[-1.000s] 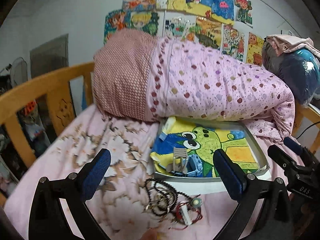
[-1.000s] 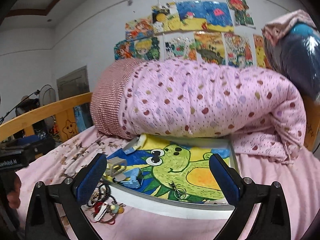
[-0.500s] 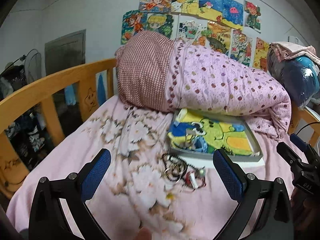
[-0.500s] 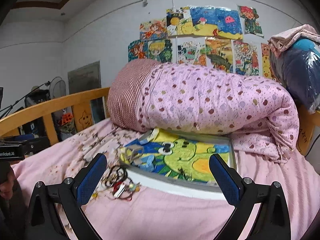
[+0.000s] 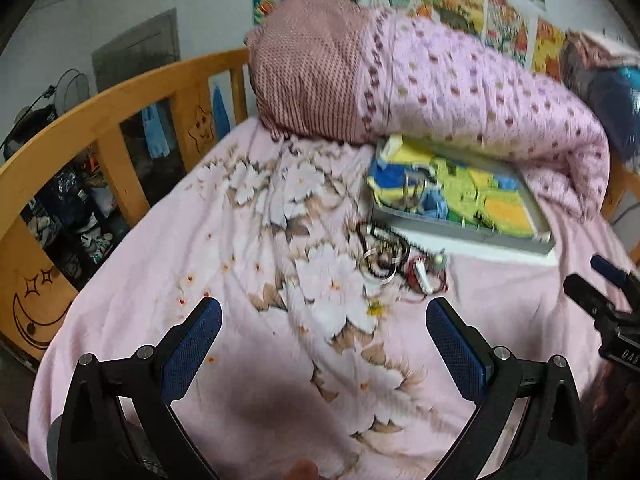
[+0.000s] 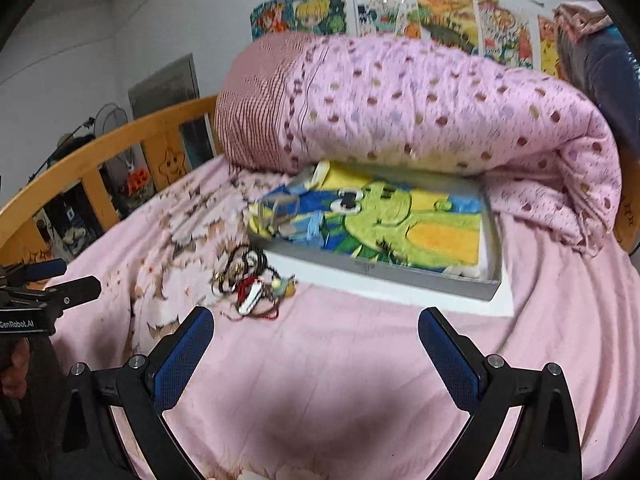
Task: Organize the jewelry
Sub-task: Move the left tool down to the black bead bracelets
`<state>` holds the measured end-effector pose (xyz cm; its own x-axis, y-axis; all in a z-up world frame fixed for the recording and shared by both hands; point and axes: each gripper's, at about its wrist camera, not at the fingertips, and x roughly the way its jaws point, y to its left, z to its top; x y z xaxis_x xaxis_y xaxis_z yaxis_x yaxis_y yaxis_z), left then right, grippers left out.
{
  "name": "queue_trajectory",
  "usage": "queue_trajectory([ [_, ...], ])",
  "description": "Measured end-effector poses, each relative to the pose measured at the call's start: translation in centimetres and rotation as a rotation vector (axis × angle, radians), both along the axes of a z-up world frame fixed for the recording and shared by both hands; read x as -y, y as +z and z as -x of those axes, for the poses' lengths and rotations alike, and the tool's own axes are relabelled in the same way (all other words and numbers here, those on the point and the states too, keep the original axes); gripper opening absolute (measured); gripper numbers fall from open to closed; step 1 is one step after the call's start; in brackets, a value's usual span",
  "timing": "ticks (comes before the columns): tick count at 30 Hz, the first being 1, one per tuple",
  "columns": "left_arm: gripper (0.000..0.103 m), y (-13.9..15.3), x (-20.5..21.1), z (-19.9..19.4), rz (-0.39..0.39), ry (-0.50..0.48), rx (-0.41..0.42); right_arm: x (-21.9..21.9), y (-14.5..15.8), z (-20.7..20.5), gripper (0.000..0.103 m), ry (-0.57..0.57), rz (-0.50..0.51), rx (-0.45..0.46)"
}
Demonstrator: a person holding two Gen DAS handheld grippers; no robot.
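Jewelry pile [image 5: 402, 266] sits on the bed sheet [image 5: 248, 272], centre-right of the left wrist frame, touching or just off the near-left corner of the tray [image 5: 472, 236]. In the right wrist view the same pile [image 6: 250, 284] is left of centre, tray [image 6: 404, 278] to its right.

Handling, judged: light, limp, tangled. Bead strands and cords will drag neighbours along if one loop is lifted. Soft sheet underneath gives, so fingers pressing down will sink and may pinch fabric too. Thin metal rings are likely slippery and hard to pinch flat. Best hold is probably a raised loop of the black bead strand at the pile's upper edge, or the chunky white piece in the red cords; pull slowly to let it separate.

Looks: black bead strands in overlapping loops, a couple of silver rings, red cord bundle with a white oblong piece, a small greenish bead at the right end. Frames are motion-blurred, so finer detail is unclear.

Tray has a frog cartoon liner and already holds some small items at its left end; a clear box and something blue, hard to identify.

Left gripper [image 5: 324, 334]: fingers wide apart, nothing between them, short of the pile. Right gripper [image 6: 316, 344]: fingers wide apart, empty, also short of it.
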<state>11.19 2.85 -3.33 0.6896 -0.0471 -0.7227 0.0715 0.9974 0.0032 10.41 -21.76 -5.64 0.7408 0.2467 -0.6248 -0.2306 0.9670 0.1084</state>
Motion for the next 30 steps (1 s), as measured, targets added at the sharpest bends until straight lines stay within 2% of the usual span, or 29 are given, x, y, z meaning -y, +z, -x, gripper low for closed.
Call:
queue_trajectory([
  [6, 0.100, -1.9, 0.5, -1.1, -0.032, -0.017, -0.097, -0.3, -1.4, -1.1, 0.103, 0.021, -0.001, -0.069],
  [13, 0.100, -3.3, 0.8, -3.0, -0.059, -0.037, -0.154, 0.3, -2.1, -3.5, 0.103, 0.056, 0.021, -0.111],
  [16, 0.100, -3.9, 1.0, -4.6, -0.064, -0.088, -0.175, 0.5, -2.5, -4.7, 0.103, 0.086, 0.048, -0.104],
  [20, 0.100, -4.7, 1.4, -6.6, -0.043, -0.169, -0.209, 0.7, -3.7, -7.2, 0.103, 0.151, -0.010, -0.147],
  [25, 0.100, -5.5, 1.7, -9.7, -0.076, -0.261, -0.195, 0.8, -5.0, -9.3, 0.102, 0.176, -0.046, -0.169],
  [30, 0.096, -6.7, 1.2, -11.9, -0.039, -0.306, -0.205, 1.3, -6.6, -11.2, 0.082, 0.163, -0.096, -0.224],
])
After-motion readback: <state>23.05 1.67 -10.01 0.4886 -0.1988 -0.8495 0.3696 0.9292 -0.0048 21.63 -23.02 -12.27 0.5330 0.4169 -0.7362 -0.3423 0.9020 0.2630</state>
